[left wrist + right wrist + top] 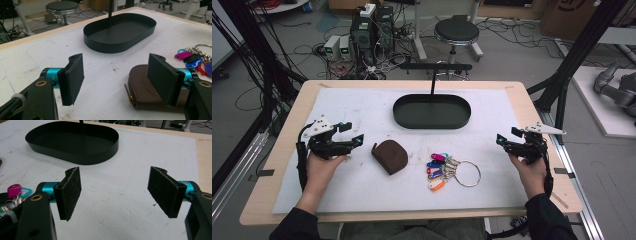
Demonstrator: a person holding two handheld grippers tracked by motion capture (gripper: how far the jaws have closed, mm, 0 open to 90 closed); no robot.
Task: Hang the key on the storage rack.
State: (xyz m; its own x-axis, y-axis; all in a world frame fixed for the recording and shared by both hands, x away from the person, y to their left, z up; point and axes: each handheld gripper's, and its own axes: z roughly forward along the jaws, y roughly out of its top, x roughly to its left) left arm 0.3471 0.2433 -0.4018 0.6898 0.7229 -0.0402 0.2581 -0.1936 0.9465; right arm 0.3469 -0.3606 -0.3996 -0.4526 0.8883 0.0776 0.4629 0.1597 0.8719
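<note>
A brown zip pouch [390, 156] lies on the white mat, left of centre; its zip edge shows close by as the pouch [143, 93] behind one jaw in the left gripper view. A bunch of keys with coloured tags on a large ring [451, 170] lies to its right, and the keys [193, 58] [12, 195] sit at the edge of both gripper views. An oval black tray [432, 123] [120, 46] [75, 157] stands farther back, empty. My left gripper [353, 133] [115, 78] is open just left of the pouch. My right gripper [507, 136] [115, 192] is open over bare mat, right of the keys.
A thin black post [432, 82] rises at the tray's far side. The white mat [362, 107] covers most of the wooden table [292, 120]. Beyond the table stand a round stool [456, 32], computer boxes [367, 32] and cables on the floor.
</note>
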